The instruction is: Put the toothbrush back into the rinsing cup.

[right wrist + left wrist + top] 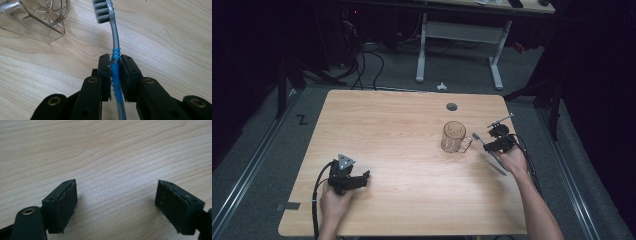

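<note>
toothbrush [115, 62] clamped at blue grip in right gripper [115, 58] jaws, just beside glass mug [454, 137]; best tilted bristles-up over rim. left gripper [116, 200] jaws wide, empty.

Black jaws, brass screws, trailing cable

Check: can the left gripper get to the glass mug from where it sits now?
Probably yes. The left gripper is open and holds nothing, and bare table lies between it and the glass mug. The right gripper, shut on the toothbrush, sits on the mug's far, handle side.
</note>
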